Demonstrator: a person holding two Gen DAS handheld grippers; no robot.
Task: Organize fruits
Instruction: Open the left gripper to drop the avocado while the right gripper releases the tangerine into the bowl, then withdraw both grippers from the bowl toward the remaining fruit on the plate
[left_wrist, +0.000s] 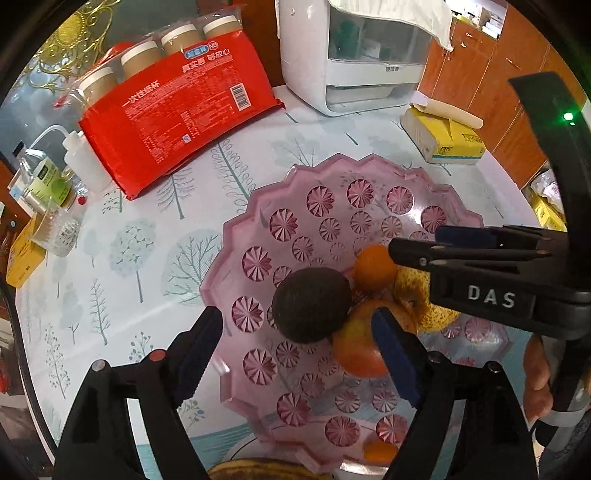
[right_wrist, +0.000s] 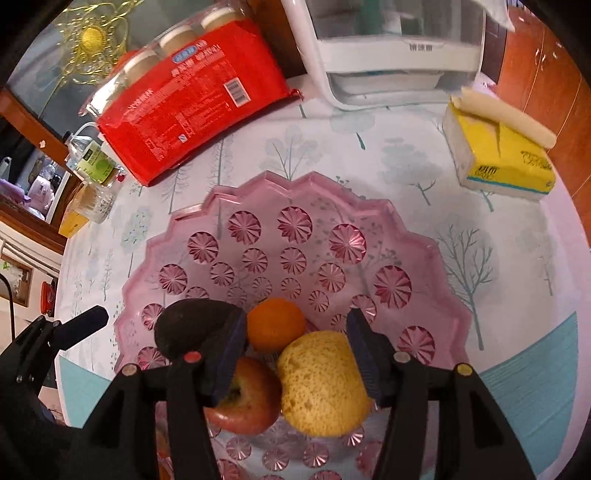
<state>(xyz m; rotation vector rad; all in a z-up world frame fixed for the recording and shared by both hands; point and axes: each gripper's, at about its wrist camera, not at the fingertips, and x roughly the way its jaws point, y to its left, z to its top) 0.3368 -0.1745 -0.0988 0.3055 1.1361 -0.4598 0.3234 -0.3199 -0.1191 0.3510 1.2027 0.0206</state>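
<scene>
A pink faceted fruit bowl (left_wrist: 258, 206) (right_wrist: 424, 236) holds a dark avocado (left_wrist: 312, 304) (right_wrist: 188, 326), a small orange (left_wrist: 373, 267) (right_wrist: 275, 328), a red apple (left_wrist: 364, 341) (right_wrist: 247, 400) and a yellow pear (left_wrist: 413, 295) (right_wrist: 323, 384). My left gripper (left_wrist: 299, 354) is open above the bowl, the avocado lying between its fingers, apart from both. My right gripper (right_wrist: 295, 350) is open over the pear and apple; it also shows in the left wrist view (left_wrist: 480, 258). Another small orange (left_wrist: 380, 452) and a banana (left_wrist: 255, 472) lie below the bowl's near rim.
A red pack of paper cups (left_wrist: 177, 122) (right_wrist: 192, 110) lies at the back left. A white appliance (left_wrist: 351, 55) (right_wrist: 388, 48) stands behind the bowl. A yellow tissue pack (left_wrist: 443, 138) (right_wrist: 498, 155) is at the right. Bottles (left_wrist: 48, 181) crowd the left table edge.
</scene>
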